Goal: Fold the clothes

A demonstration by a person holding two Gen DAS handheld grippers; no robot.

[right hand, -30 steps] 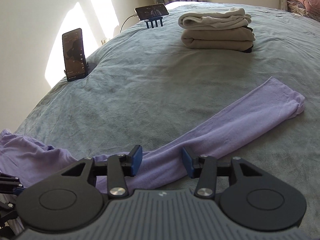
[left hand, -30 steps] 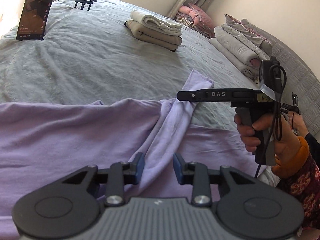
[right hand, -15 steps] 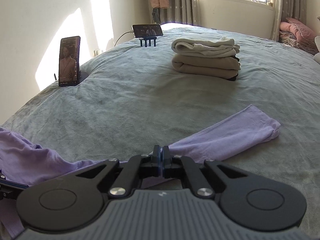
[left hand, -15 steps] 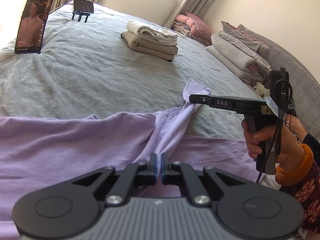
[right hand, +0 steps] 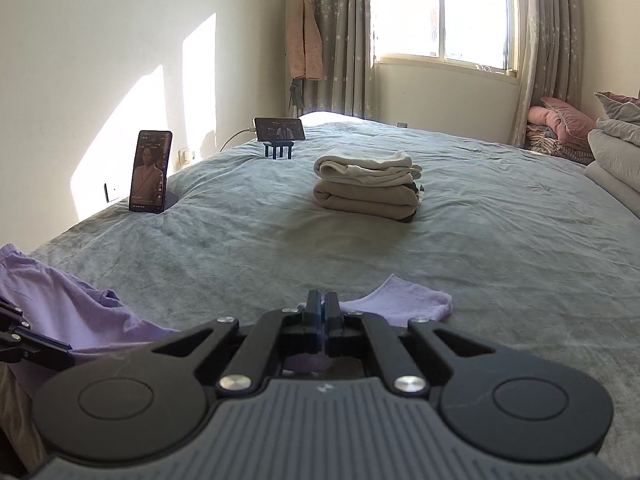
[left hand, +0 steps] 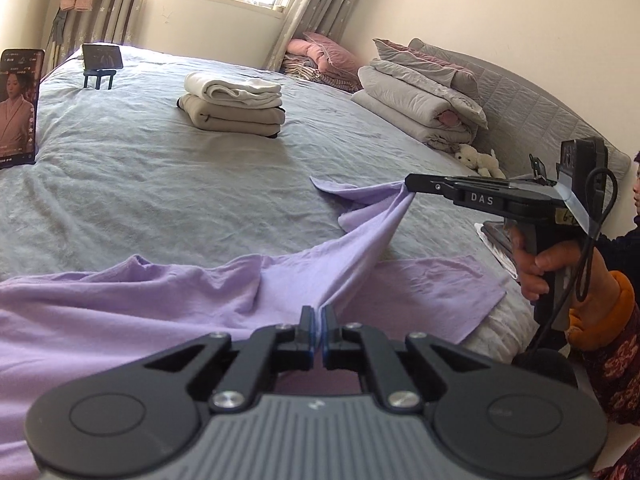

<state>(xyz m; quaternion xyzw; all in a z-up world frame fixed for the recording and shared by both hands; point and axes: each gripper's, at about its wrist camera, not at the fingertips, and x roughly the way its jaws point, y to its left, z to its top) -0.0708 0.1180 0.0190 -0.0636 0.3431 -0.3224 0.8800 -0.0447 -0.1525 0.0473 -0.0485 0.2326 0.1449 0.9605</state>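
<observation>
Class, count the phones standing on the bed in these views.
2. One upright phone stands near the bed's left edge; a second phone, sideways on a small stand, sits farther back. Others may be hidden.

Two grippers [left hand: 318,330] [left hand: 408,184], one lilac garment [left hand: 160,304], two phones [right hand: 150,170] [right hand: 280,129], one stack [right hand: 366,184] of folded clothes ahead, one bedding pile [left hand: 420,96].

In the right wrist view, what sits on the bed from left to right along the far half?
Upright phone → sideways phone on its blue stand → stack of folded clothes → folded bedding at the right edge.
</observation>
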